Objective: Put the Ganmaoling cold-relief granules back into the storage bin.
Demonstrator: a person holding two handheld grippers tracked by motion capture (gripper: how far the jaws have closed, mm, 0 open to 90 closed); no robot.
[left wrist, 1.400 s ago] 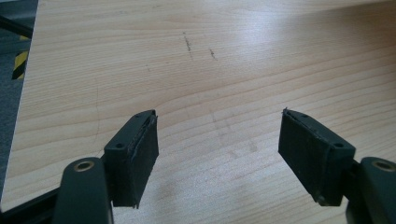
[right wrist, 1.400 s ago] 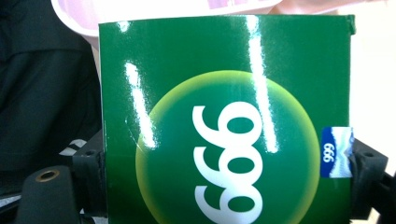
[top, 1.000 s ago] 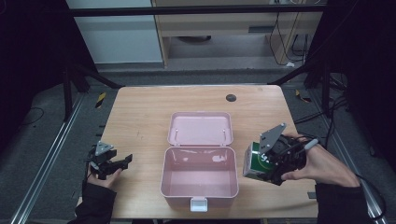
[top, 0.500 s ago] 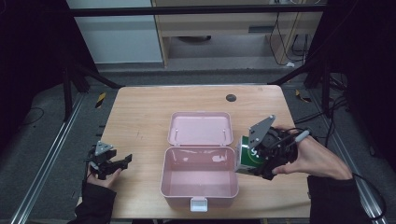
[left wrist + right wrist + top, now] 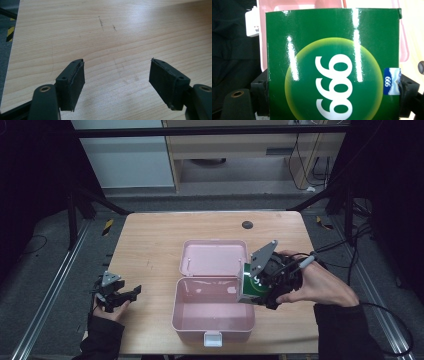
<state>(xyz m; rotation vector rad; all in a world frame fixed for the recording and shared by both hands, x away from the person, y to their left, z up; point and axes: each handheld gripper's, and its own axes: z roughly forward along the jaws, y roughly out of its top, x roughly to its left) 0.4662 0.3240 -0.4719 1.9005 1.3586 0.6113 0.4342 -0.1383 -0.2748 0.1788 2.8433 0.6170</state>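
blocking most of the pink box (image 5: 274, 5): green carton (image 5: 333, 65) (lower edge cut off)

An open lunch box (image 5: 212, 317) sits mid-table (image 5: 150, 240), lid (image 5: 214, 257) lying flat behind it. A carton (image 5: 254, 287) (clamped in the right gripper (image 5: 270, 285)) hangs over the box's right rim. The left gripper (image 5: 120, 295) rests well left of the box.

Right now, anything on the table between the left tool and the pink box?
Nothing: in the high view, bare wood separates the left tool from the pink box. The left gripper view shows bare table ahead of its open jaws.
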